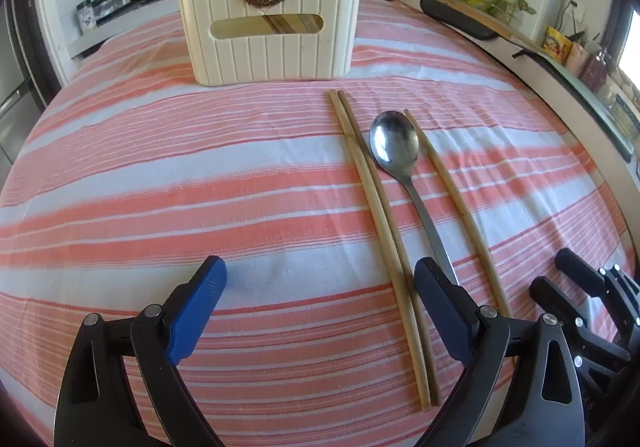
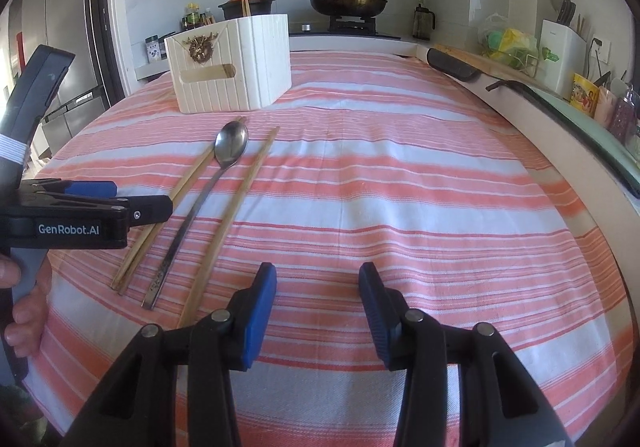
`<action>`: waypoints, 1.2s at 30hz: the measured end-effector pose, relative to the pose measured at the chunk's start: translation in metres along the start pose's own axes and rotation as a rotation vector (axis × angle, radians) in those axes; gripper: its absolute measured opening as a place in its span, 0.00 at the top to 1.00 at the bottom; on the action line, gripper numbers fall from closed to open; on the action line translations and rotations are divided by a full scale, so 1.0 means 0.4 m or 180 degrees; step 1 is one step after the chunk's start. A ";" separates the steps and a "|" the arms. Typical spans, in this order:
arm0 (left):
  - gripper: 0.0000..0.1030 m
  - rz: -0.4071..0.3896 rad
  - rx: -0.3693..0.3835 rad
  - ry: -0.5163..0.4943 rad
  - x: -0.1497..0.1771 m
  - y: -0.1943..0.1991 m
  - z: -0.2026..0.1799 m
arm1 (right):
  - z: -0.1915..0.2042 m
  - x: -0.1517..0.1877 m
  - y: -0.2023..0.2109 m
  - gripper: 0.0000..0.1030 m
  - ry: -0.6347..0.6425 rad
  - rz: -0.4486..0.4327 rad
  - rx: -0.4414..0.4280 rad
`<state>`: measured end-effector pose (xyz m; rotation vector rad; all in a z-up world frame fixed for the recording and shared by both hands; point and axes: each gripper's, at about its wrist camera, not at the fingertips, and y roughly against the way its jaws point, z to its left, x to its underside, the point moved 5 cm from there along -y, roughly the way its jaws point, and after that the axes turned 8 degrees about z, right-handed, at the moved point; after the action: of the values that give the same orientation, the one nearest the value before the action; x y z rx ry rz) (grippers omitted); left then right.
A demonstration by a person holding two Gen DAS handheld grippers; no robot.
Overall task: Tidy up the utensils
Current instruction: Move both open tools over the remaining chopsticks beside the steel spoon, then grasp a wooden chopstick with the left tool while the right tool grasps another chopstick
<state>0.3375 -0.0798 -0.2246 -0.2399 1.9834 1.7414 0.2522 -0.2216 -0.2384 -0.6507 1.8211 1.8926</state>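
Observation:
A cream slatted utensil box (image 1: 270, 17) with a gold deer emblem stands at the far side of the striped cloth; it also shows in the right wrist view (image 2: 230, 65). A metal spoon (image 1: 400, 163) lies between a pair of wooden chopsticks (image 1: 374, 207) and a single chopstick (image 1: 452, 199). My left gripper (image 1: 320, 311) is open and empty, low over the cloth, its right finger beside the chopstick pair and spoon handle. My right gripper (image 2: 318, 311) is open and empty, to the right of the spoon (image 2: 224, 163), the pair (image 2: 176, 195) and the single chopstick (image 2: 236, 207).
The table is covered by a pink and white striped cloth (image 2: 400, 187). Behind it a counter holds a pan (image 2: 346, 3), a pot (image 2: 248, 5) and bottles. A cutting board and a black handle lie along the right edge (image 2: 452, 63). The left gripper's body (image 2: 80, 215) shows at left.

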 end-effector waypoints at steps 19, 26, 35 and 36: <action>0.32 -0.0013 -0.0210 -0.0018 -0.027 -0.010 0.022 | -0.015 -0.051 0.012 0.58 -0.0363 0.0242 -0.0362; 0.92 -0.0099 -0.0180 -0.0066 -0.014 0.011 0.023 | 0.103 -0.090 -0.037 0.65 0.0110 0.0500 -0.0538; 0.95 -0.0149 -0.0338 0.0331 0.101 0.093 0.150 | 0.064 -0.055 -0.030 0.93 0.0068 0.0438 -0.0174; 0.95 -0.0132 -0.0333 0.0363 0.122 0.104 0.165 | 0.052 -0.047 -0.022 0.93 0.0057 0.0447 -0.0133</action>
<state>0.2931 0.0003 -0.2153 -0.4214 1.9530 1.8442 0.2715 -0.2000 -0.2336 -0.5687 1.8875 2.0256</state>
